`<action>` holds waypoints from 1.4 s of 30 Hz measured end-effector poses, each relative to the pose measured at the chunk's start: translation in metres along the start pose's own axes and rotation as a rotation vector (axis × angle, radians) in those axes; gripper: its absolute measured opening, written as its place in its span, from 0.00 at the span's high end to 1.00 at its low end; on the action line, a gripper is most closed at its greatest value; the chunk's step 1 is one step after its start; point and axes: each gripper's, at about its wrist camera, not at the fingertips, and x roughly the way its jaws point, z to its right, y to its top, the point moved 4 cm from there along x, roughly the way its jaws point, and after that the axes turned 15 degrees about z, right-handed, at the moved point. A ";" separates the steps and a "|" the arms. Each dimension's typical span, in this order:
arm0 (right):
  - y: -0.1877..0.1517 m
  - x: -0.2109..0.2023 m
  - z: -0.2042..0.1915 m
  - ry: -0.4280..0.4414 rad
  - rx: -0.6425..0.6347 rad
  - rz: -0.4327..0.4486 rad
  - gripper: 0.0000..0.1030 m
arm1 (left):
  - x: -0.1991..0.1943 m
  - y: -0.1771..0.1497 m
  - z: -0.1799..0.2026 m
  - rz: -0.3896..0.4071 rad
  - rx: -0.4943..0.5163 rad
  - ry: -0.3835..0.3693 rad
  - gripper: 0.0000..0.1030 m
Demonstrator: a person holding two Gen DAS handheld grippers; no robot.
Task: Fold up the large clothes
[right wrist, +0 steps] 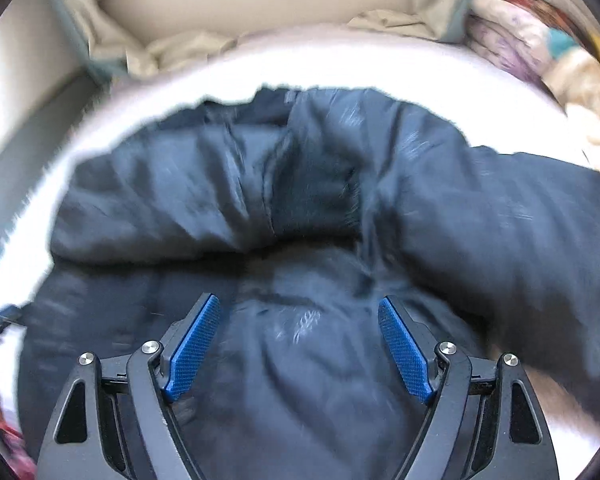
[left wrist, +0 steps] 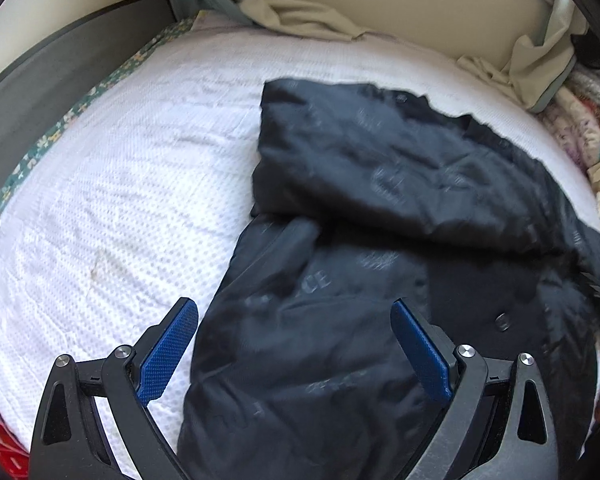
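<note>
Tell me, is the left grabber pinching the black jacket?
Apart. In the left wrist view the left gripper stands wide open above the black jacket; its blue pads press on nothing.

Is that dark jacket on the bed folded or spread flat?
Partly folded: the dark jacket has one part doubled over the rest on the white bed.

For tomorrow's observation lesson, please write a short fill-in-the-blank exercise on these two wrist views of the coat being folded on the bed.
1. The dark coat lies on a ____ mattress cover.
2. The pads of the right claw are coloured ____.
3. Both the left claw and the right claw stand ____, gripping nothing.
4. The floral trim of the mattress has a ____ background.

Missing words: white; blue; open; green
</note>
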 end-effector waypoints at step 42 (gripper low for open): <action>-0.091 -0.173 0.353 -0.413 0.945 0.214 0.53 | -0.022 0.006 0.037 0.019 -0.056 -0.133 0.04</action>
